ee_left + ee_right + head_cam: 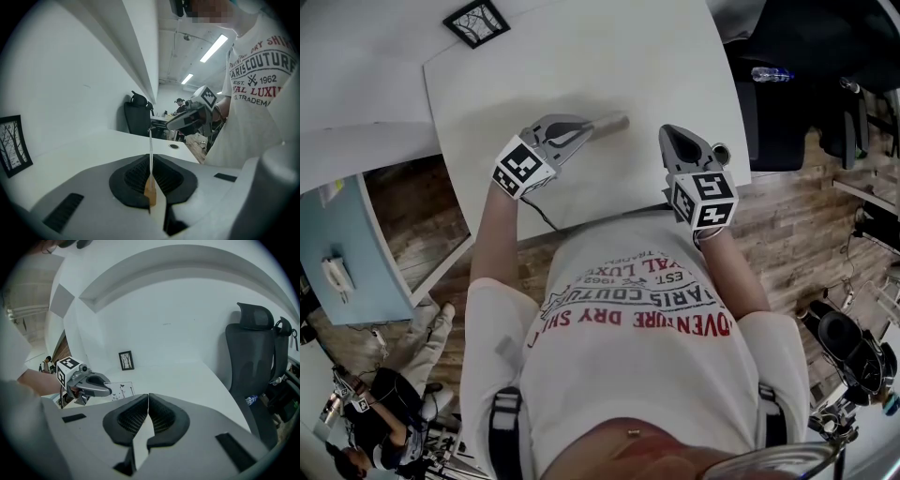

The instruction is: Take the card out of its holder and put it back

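White rectangular table (pixel 609 56), matt top, carrying all items listed.

Item 1: thin white card (pixel 121 389) printed with small black figures. It is out in the open, pinched by one end in the left gripper (pixel 584 131). It sits over the near half of the table, left of the middle, with its free end pointing toward the right edge. From the left gripper view it shows edge-on as a fine upright line between the dark ribbed pads. A small tan piece (pixel 150 190) sits at its clamped end; what that piece is cannot be told. Whether the card touches the table top cannot be told.

Item 2: left gripper, grey body with a black-and-white marker cube. The jaws are pressed together on the card.

Item 3: right gripper (pixel 677 139), same make. It is near the table's near right corner, well apart from the card. The jaws are pressed together with nothing between the pads.

Item 4: small black-framed picture (pixel 476 22) of bare trees. It stands upright at the table's far left corner, well apart from both grippers.

Item 5: round cable hole (pixel 719 150) in the table top at the right edge, just beside the right gripper.

Item 6: black high-backed office chair (pixel 253 348), beyond the table's right edge.

Item 7: clear plastic bottle (pixel 769 73), lying by the chair.
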